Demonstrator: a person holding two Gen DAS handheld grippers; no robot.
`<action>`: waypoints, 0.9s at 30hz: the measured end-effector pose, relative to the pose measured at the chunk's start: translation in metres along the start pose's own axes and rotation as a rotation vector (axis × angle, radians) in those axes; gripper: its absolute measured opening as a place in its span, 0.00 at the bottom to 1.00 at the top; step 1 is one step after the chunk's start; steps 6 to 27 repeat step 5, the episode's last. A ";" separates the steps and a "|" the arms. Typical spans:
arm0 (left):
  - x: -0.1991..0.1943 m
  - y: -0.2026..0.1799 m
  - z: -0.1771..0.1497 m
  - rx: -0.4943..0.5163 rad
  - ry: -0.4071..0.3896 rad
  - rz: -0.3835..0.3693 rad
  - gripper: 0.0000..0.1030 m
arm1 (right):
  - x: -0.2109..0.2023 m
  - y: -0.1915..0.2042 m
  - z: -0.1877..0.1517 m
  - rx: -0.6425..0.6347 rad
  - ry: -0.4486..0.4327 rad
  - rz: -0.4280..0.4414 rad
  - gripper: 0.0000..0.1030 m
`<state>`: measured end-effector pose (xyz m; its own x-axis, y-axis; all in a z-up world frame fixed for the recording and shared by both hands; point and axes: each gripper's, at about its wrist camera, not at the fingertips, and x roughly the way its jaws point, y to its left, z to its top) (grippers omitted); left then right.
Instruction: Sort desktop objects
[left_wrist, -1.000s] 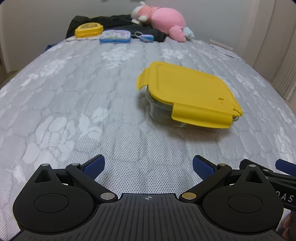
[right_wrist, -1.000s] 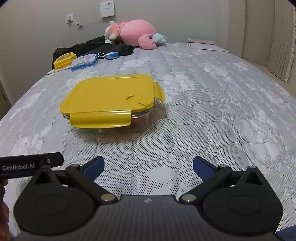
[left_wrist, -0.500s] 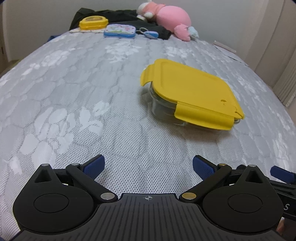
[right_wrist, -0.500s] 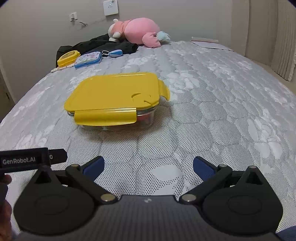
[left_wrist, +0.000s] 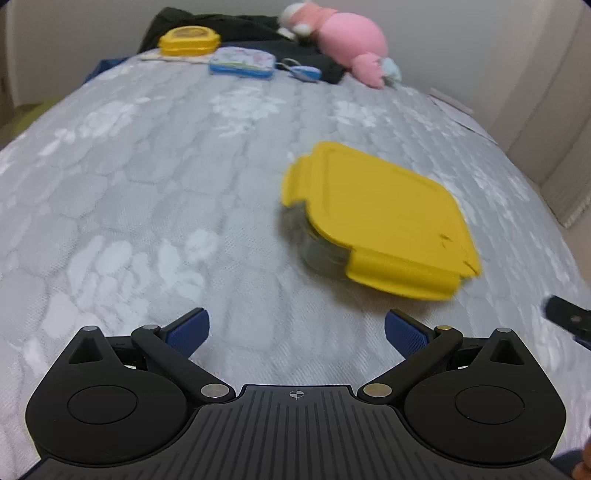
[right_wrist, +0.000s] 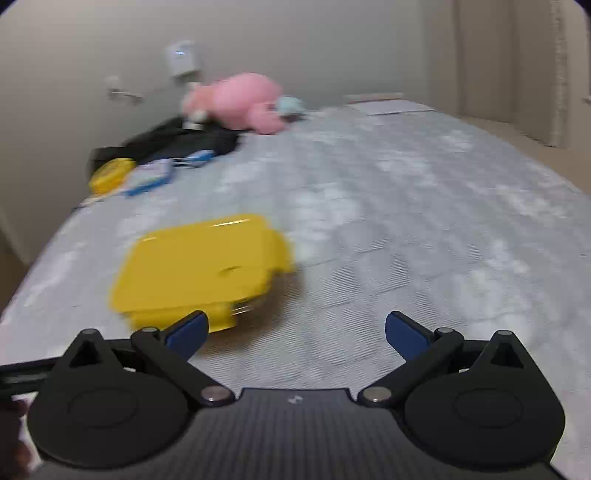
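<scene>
Right gripper raised since before, one yellow-lidded container, two grippers agape

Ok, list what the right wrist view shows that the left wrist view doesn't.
Only the right wrist view: a white wall box above the bed, and the box's latch flap sitting just behind the right tool's left finger. Only the left wrist view: the box's glass side. Both: the yellow-lidded box, pink plush, small yellow case, and open tools, left tool included.

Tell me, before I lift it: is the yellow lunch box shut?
Shut: the yellow lid lies flat over the glass box, front flap folded down.
</scene>
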<state>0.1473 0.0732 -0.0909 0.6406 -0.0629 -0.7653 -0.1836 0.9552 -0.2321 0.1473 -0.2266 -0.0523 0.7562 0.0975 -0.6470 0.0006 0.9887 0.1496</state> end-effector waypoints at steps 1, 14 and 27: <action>0.000 0.002 0.004 0.001 -0.026 0.043 1.00 | -0.001 -0.006 0.002 0.012 -0.024 0.003 1.00; -0.002 0.007 0.017 0.046 -0.099 0.165 1.00 | 0.005 -0.013 0.009 -0.032 -0.043 -0.042 1.00; -0.002 0.007 0.017 0.046 -0.099 0.165 1.00 | 0.005 -0.013 0.009 -0.032 -0.043 -0.042 1.00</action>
